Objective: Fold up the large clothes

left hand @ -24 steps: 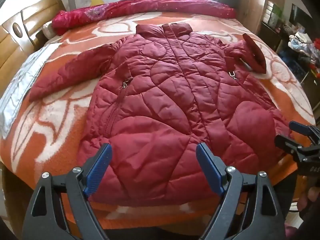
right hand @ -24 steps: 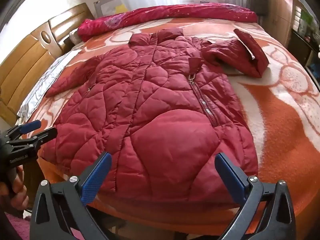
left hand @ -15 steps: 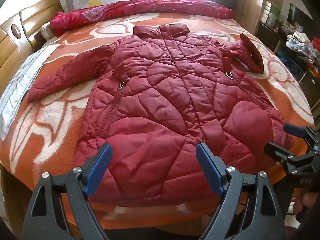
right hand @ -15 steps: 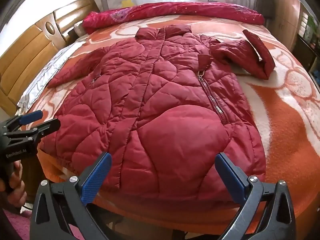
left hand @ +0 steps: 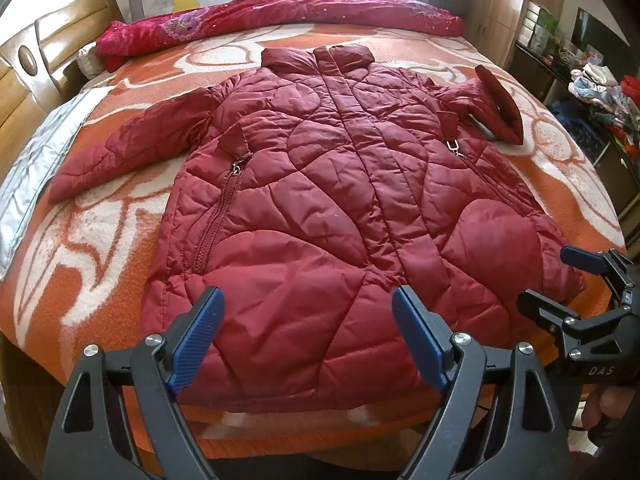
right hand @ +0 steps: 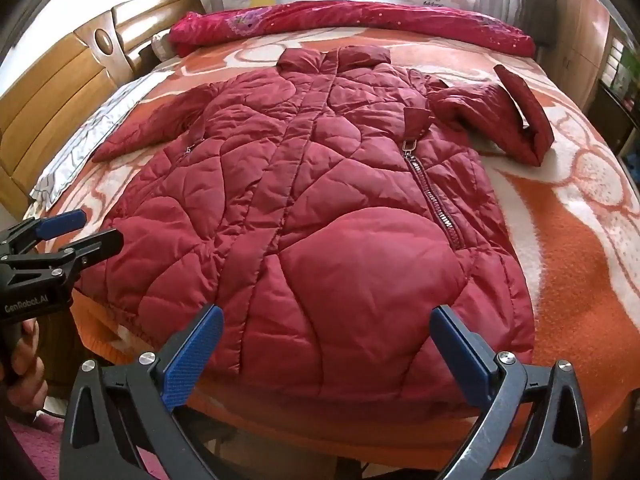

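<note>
Your coat (left hand: 320, 208) lies flat on the blanket (left hand: 100, 240), collar away from you. A rolled quilt (left hand: 280, 16) lies behind it, the headboard (left hand: 24, 80) to your left.

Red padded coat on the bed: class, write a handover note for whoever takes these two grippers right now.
Left gripper: open, empty, above the coat's hem.
Right gripper: open, empty, above the hem further right.
Coat: flat, front up, on the orange blanket; one sleeve spread out, the other sleeve bent back on itself.
Done: coat laid out.
Left: every fold.

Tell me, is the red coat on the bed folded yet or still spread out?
Mostly spread: the coat lies flat, front up, one sleeve stretched out; only the other sleeve is bent back.
</note>
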Tool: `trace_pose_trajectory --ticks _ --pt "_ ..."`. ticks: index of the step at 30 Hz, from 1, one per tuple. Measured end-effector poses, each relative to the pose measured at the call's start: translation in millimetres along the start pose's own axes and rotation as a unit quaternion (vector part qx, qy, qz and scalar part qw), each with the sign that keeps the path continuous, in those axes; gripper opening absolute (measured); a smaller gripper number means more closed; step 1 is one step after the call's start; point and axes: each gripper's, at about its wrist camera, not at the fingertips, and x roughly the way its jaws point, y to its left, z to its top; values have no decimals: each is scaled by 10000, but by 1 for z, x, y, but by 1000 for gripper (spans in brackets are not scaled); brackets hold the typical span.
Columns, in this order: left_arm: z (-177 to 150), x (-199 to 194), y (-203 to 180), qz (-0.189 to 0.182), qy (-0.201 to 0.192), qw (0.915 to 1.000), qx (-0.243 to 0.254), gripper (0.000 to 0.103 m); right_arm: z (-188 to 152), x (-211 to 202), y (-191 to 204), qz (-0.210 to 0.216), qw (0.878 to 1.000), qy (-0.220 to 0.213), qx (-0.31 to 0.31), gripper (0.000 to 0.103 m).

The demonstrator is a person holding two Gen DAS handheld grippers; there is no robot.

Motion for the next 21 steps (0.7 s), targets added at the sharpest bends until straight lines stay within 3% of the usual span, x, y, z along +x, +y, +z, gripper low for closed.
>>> trace_pose_trajectory --ticks 21 --pt "-2 3 -2 -21 3 10000 26 86 2 -1 -1 9 10000 -13 -3 103"
